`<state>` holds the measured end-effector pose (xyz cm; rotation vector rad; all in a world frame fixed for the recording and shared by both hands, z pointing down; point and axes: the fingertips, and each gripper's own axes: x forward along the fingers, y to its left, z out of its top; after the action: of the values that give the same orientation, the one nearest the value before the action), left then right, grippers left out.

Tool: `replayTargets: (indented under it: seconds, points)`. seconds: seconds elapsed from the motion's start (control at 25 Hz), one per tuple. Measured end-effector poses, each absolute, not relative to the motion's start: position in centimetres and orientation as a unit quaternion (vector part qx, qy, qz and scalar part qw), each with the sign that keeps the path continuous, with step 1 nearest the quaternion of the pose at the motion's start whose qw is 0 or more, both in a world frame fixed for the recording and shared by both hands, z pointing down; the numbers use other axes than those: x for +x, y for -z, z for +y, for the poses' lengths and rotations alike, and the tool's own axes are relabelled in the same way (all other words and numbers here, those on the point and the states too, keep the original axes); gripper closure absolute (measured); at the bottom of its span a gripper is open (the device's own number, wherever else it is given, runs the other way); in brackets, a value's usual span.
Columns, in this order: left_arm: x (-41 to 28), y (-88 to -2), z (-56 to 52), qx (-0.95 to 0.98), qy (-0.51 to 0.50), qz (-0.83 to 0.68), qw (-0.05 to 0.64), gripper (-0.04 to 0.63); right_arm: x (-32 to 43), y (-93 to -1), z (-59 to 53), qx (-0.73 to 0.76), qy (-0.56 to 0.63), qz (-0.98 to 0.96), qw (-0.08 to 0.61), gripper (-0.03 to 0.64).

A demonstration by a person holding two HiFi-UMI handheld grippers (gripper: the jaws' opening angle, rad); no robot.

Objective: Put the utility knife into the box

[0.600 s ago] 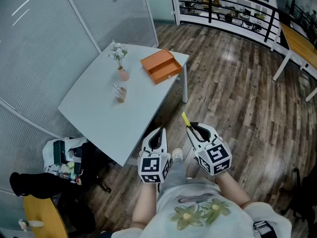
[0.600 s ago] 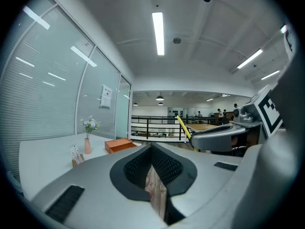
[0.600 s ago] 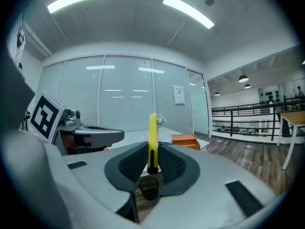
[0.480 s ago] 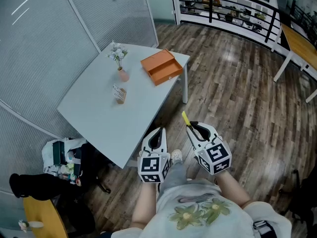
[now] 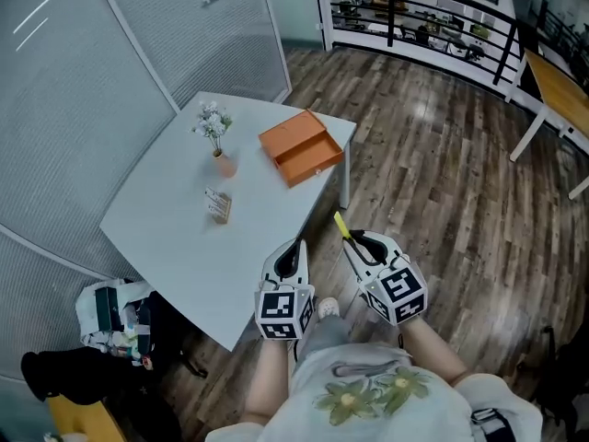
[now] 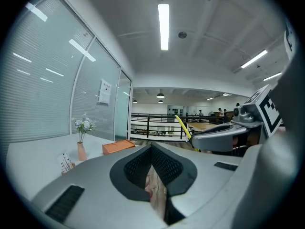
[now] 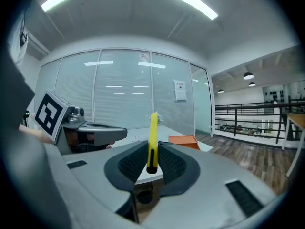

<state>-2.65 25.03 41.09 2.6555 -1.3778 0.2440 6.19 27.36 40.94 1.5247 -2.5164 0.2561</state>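
Right hand-held gripper (image 5: 354, 239) is pinching the yellow utility knife (image 5: 342, 226), well apart from the orange box (image 5: 299, 144) on the counter (image 5: 166, 219). Left hand-held gripper (image 5: 293, 256) is hanging closed and empty. Grasping seems done; carrying and placing are remaining.

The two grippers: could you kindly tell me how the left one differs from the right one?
The right gripper is shut on the yellow utility knife; the left gripper is shut on nothing. The left gripper sits nearer the table; the right gripper is over the wooden floor. Both point toward the table.
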Motion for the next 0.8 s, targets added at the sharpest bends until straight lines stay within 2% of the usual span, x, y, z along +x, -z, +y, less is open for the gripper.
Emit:
replayTargets:
  seconds: [0.8]
  points:
    - [-3.6,-44.0,5.0,0.894,-0.103,-0.426,0.094,0.595,5.9,-42.1,6.1,0.533,-0.098,-0.835,0.098,0.545]
